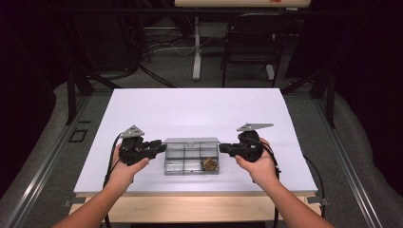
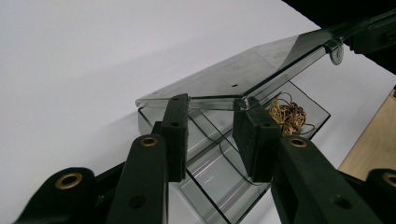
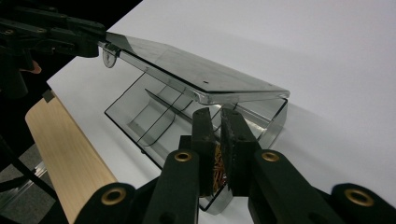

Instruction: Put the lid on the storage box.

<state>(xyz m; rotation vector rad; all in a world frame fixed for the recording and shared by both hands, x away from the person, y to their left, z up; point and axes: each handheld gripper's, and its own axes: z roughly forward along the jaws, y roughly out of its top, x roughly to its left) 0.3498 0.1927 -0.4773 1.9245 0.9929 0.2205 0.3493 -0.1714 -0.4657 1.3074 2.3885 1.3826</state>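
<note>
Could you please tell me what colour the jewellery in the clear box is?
Gold; the jewellery shows best in the left gripper view.

left gripper [image 1: 159, 146]: level at box's [image 1: 191, 156] left end, jaws part-open | right gripper [image 1: 223, 148]: level at right end, jaws nearly together

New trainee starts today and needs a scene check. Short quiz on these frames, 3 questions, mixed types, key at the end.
1. True or false: the lid lies shut flat on the clear compartment box.
2. What lies inside the box? A) a gold-coloured ornament B) steel screws C) batteries
3. In the high view, which compartment holds it, and which gripper is nearer to it?

Key:
1. False. The lid is raised at an angle above the box.
2. A, the gold-coloured ornament.
3. The front right compartment, nearer to the right gripper.
</note>
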